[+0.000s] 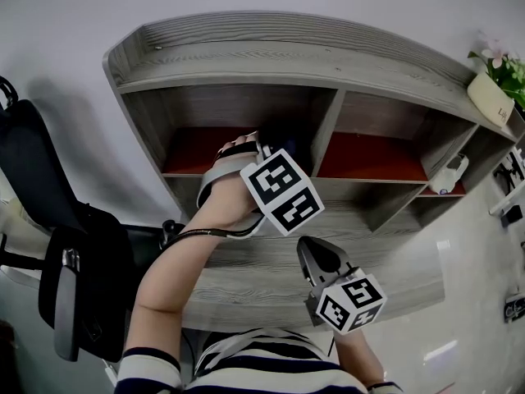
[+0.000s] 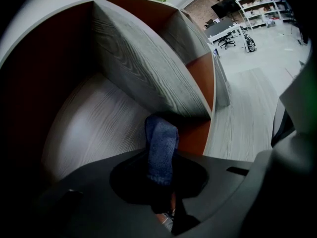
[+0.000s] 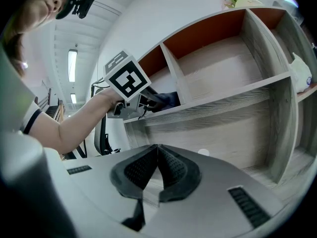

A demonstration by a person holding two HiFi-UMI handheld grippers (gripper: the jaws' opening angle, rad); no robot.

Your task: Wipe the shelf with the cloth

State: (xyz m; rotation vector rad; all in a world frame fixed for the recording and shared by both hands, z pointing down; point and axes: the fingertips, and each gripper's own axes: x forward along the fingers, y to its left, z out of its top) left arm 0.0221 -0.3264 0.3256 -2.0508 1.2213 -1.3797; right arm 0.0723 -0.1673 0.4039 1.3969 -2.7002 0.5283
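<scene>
Cloth (image 2: 161,148): dark blue and bunched, pinched in the left gripper (image 2: 161,176). It sits inside the upper left compartment of the shelf (image 1: 246,56).
Cloth position: its free end points at the far right corner of that compartment, where the bottom board (image 2: 89,128) meets the upright divider (image 2: 143,68). Whether it presses on the wood cannot be told.
Left claw: closed narrowly on the cloth, with the arm reaching in from the near side.
Right claw: the right gripper (image 3: 157,148) has its jaws together with nothing between them. It hangs over the lower ledge (image 1: 246,286), well apart from the cloth.
Other things: a potted plant (image 1: 490,97) stands on the top board at far right. A white object (image 1: 447,175) lies in the right compartment, and a black chair (image 1: 57,220) stands at left.
Step in hand: by my reading, wiping the floor of the left compartment, at its right end.
Next move: probably press the cloth flat on the board and sweep it left along the grain, keeping the grip tight so the cloth does not slip out. The other compartments look yet to be done.
</scene>
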